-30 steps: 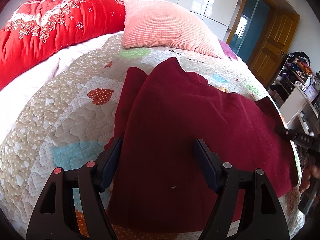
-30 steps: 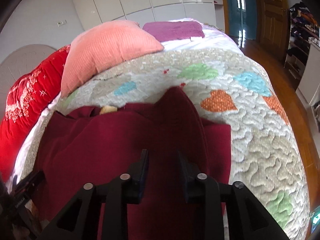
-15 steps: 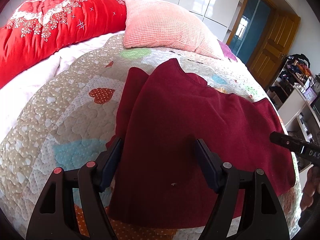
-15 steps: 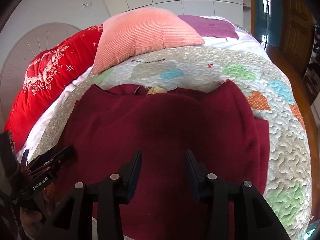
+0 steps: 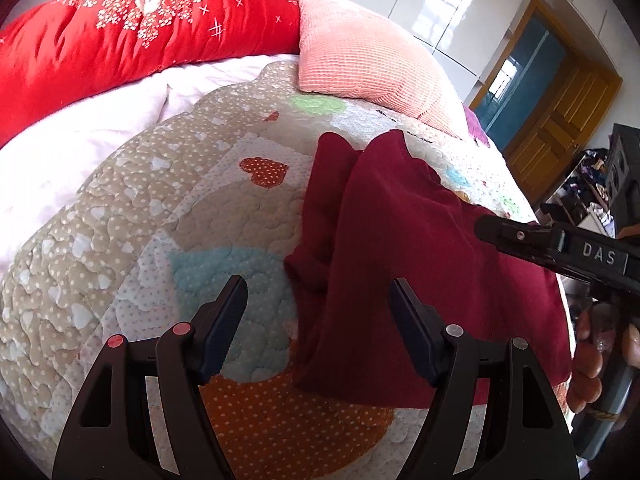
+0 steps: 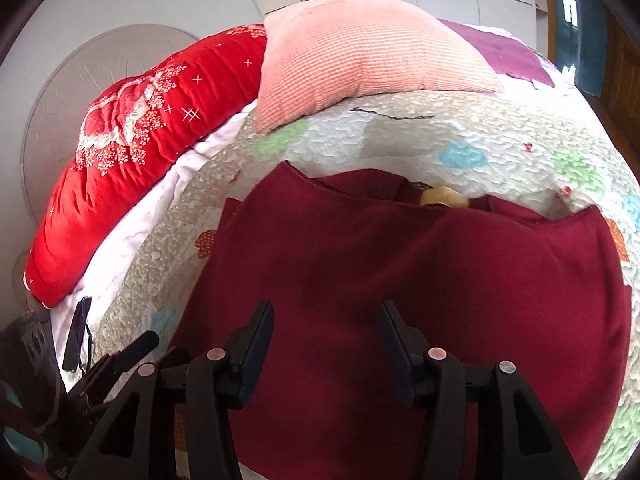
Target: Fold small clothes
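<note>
A dark red garment (image 5: 404,248) lies flat on the patchwork quilt (image 5: 132,208), its sleeve folded in along the left edge. It fills the middle of the right wrist view (image 6: 420,280), collar at the far side with a yellow label showing. My left gripper (image 5: 318,300) is open and empty, over the garment's left edge and lower left corner. My right gripper (image 6: 326,328) is open and empty, above the garment's near half. The right gripper's finger also shows at the right of the left wrist view (image 5: 552,242).
A pink pillow (image 6: 360,56) and a red floral duvet (image 6: 152,128) lie at the head of the bed. A purple cloth (image 6: 508,54) lies behind the pillow. A wooden door (image 5: 556,128) and cluttered shelves (image 5: 592,188) stand to the right.
The right gripper has opened wider and pulled back over the garment's middle. The left gripper has shifted left to the garment's left edge, staying open.
</note>
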Available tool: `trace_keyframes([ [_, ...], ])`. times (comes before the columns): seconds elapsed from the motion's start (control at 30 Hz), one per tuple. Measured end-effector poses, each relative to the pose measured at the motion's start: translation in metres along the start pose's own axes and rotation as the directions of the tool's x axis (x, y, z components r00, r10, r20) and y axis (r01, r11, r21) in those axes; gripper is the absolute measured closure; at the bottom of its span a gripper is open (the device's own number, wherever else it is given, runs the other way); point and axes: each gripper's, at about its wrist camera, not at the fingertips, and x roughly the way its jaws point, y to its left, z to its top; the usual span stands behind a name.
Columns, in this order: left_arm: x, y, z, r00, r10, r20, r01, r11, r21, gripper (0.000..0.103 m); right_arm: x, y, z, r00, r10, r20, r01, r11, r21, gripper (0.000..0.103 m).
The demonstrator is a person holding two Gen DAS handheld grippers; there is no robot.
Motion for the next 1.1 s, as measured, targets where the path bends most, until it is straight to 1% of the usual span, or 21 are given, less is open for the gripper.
trace_keyframes([
  [0.1,0.006,0.006,0.000,1.000,0.000,-0.029,-0.001,0.999,-0.033,0.030,0.023,0.023,0.018,1.000,0.009,-0.022,-0.009,1.000,-0.016,0.040],
  [0.17,0.013,0.008,-0.002,0.998,-0.010,-0.063,0.008,0.999,-0.044,0.030,0.041,0.039,0.029,0.999,-0.017,-0.039,0.015,0.999,-0.050,0.039],
  [0.3,0.024,0.009,-0.004,0.995,-0.037,-0.097,0.031,0.998,-0.061,0.029,0.076,0.063,0.044,0.991,-0.043,-0.127,0.029,0.994,-0.106,0.038],
  [0.33,0.025,0.009,-0.004,0.994,-0.041,-0.098,0.035,0.997,-0.062,0.025,0.084,0.069,0.046,0.987,-0.065,-0.150,0.045,0.990,-0.134,0.036],
  [0.4,0.027,0.008,-0.004,0.995,-0.039,-0.097,0.033,0.998,-0.062,0.024,0.098,0.079,0.049,0.979,-0.112,-0.171,0.082,0.982,-0.172,0.030],
  [0.47,0.029,0.006,-0.004,0.995,-0.031,-0.097,0.026,0.998,-0.049,0.023,0.107,0.080,0.052,0.977,-0.127,-0.172,0.097,0.981,-0.170,0.027],
  [0.5,0.029,0.005,-0.004,0.995,-0.030,-0.096,0.026,0.998,-0.050,0.022,0.113,0.080,0.052,0.975,-0.122,-0.184,0.092,0.983,-0.161,0.020],
  [0.57,0.029,0.006,-0.004,0.995,-0.032,-0.095,0.026,0.998,-0.057,0.022,0.123,0.083,0.051,0.971,-0.129,-0.199,0.092,0.978,-0.186,0.013],
  [0.6,0.030,0.005,-0.004,0.995,-0.034,-0.095,0.029,0.998,-0.057,0.022,0.123,0.087,0.049,0.972,-0.147,-0.183,0.104,0.969,-0.226,0.013],
  [0.63,0.031,0.005,-0.003,0.995,-0.037,-0.092,0.032,0.998,-0.058,0.022,0.121,0.090,0.047,0.973,-0.161,-0.166,0.115,0.960,-0.256,0.016],
  [0.7,0.030,0.005,-0.002,0.995,-0.045,-0.087,0.039,0.997,-0.060,0.022,0.111,0.087,0.043,0.976,-0.188,-0.106,0.149,0.943,-0.297,0.061],
  [0.73,0.030,0.004,-0.002,0.995,-0.061,-0.080,0.057,0.997,-0.058,0.022,0.103,0.082,0.043,0.984,-0.147,-0.097,0.113,0.950,-0.292,0.067],
  [0.77,0.029,0.002,-0.002,0.992,-0.105,-0.072,0.101,0.993,-0.057,0.027,0.093,0.077,0.041,0.990,-0.113,-0.085,0.085,0.955,-0.286,0.080],
  [0.8,0.029,-0.001,0.000,0.984,-0.165,-0.069,0.161,0.985,-0.062,0.035,0.079,0.070,0.040,0.995,-0.085,-0.058,0.066,0.960,-0.273,0.083],
  [0.83,0.028,-0.003,0.000,0.972,-0.221,-0.077,0.216,0.974,-0.067,0.050,0.064,0.064,0.040,0.998,-0.053,-0.027,0.045,0.967,-0.252,0.084],
  [0.87,0.025,-0.010,0.000,0.962,-0.261,-0.078,0.258,0.965,-0.057,0.050,0.048,0.056,0.039,1.000,-0.025,0.003,0.024,0.972,-0.233,0.086],
  [0.9,0.020,-0.016,-0.001,0.958,-0.279,-0.069,0.277,0.960,-0.037,0.050,0.029,0.047,0.039,0.999,0.004,0.033,0.004,0.977,-0.213,0.087],
  [0.97,0.003,-0.038,-0.002,0.948,-0.315,-0.043,0.317,0.948,0.035,0.056,-0.007,0.033,0.038,0.996,0.036,0.081,-0.019,0.979,-0.201,0.088],
  [1.03,-0.016,-0.060,-0.002,0.922,-0.388,-0.024,0.388,0.919,0.064,0.059,-0.045,0.015,0.033,0.990,0.038,0.135,-0.009,0.977,-0.215,0.089],
  [1.07,-0.025,-0.076,-0.003,0.898,-0.438,-0.028,0.439,0.896,0.071,0.060,-0.064,0.003,0.029,0.986,0.028,0.163,0.010,0.975,-0.224,0.089],
  [1.1,-0.030,-0.089,-0.005,0.885,-0.465,-0.036,0.466,0.881,0.085,0.060,-0.079,-0.009,0.025,0.983,0.015,0.186,0.028,0.974,-0.225,0.089],
])
